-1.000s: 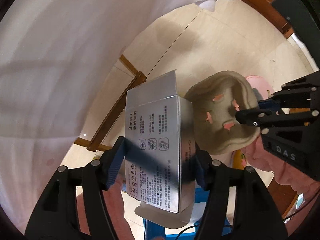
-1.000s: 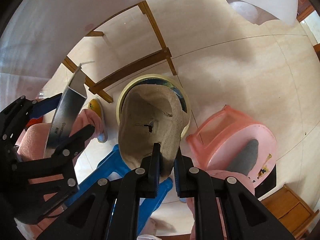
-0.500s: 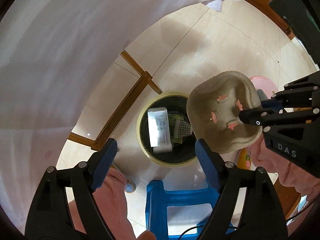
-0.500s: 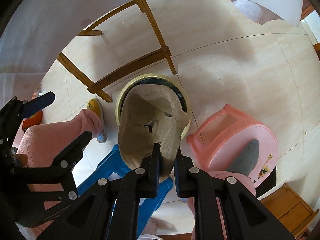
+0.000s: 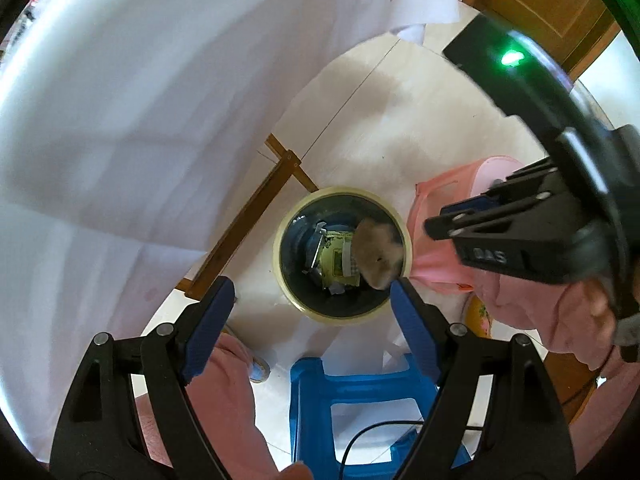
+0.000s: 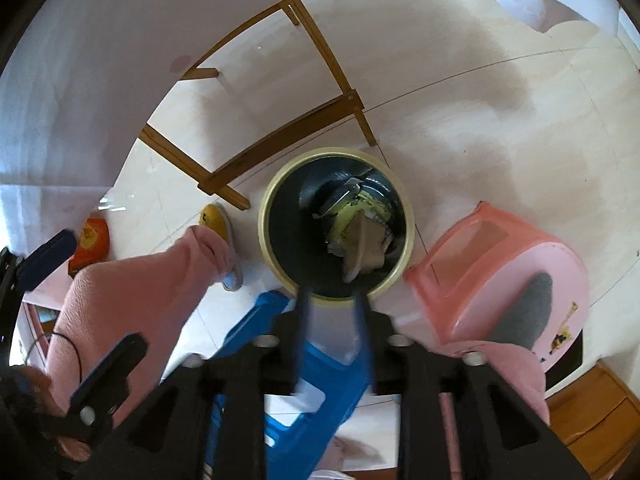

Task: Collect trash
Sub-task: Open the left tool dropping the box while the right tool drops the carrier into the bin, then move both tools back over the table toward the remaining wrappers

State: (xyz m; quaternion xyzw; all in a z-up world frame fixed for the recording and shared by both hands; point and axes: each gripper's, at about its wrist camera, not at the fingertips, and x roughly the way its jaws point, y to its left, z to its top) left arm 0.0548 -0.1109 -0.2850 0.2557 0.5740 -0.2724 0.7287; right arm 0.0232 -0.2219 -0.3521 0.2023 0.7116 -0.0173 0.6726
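Both grippers point down over the round bin (image 6: 335, 155). The left gripper (image 5: 310, 312) has its fingers spread wide and empty. The right gripper (image 6: 331, 300) has its fingers opening with nothing between them; the beige pulp tray (image 6: 365, 248) is inside the bin among other trash.

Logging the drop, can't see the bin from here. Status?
Left gripper open, empty. Right gripper opening, nothing between its jaws. Pulp tray in trash bin with silver box. Nothing blocking.
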